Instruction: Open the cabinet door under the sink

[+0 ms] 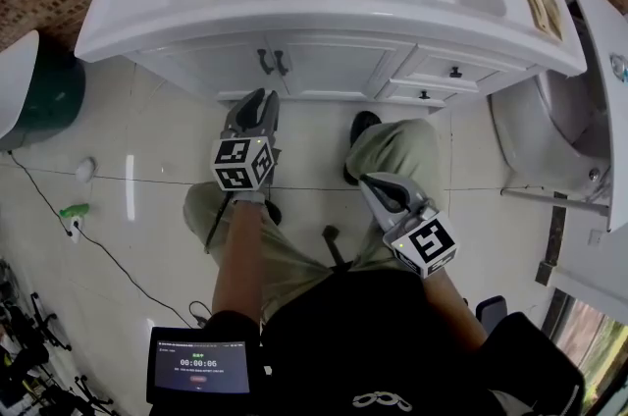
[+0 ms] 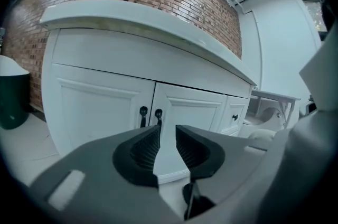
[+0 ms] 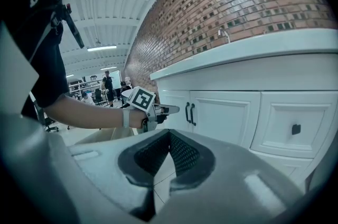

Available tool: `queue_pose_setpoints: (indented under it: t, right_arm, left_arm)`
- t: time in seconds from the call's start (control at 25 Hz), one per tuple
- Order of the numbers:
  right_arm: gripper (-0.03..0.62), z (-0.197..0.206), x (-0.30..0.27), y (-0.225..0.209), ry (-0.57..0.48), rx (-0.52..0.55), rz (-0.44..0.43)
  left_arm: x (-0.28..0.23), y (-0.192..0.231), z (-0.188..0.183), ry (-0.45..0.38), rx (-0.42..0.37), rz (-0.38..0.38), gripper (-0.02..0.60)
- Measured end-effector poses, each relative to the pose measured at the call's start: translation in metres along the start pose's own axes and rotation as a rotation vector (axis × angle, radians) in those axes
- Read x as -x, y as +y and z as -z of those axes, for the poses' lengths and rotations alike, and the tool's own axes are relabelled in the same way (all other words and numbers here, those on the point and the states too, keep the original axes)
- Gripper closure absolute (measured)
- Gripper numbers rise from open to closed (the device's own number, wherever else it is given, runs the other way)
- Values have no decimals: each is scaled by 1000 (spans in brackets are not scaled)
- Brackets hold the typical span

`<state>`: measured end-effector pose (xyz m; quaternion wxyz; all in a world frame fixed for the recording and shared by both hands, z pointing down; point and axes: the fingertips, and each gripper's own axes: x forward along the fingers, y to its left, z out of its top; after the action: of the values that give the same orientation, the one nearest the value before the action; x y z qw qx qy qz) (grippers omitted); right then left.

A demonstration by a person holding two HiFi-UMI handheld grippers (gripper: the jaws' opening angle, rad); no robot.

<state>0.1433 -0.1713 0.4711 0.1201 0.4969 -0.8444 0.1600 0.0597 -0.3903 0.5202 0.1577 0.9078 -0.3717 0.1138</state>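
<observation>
Left gripper view shows the left gripper [image 2: 168,129] with fingers apart and empty, lined up short of the black handle [image 2: 158,115] on the closed cabinet door [image 2: 193,112]; I'd bring them squarely around that handle before closing, while the right gripper [image 3: 169,134], fingers together, waits farther from it.

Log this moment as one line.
stage: pre-grasp | left tongs: open, empty, short of black door handles | right tongs: shut, empty | white panelled cabinet doors: closed
</observation>
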Motion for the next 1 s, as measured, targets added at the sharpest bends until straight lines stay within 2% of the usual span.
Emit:
queue_pose_setpoints:
  t: [0.84, 1.0]
  right_arm:
    - [603, 3, 38, -40, 42, 14, 129]
    - [603, 7, 44, -46, 56, 15, 144]
  left_arm:
    - [-63, 50, 14, 10, 47, -117, 457]
    - [-76, 55, 10, -3, 14, -153, 442]
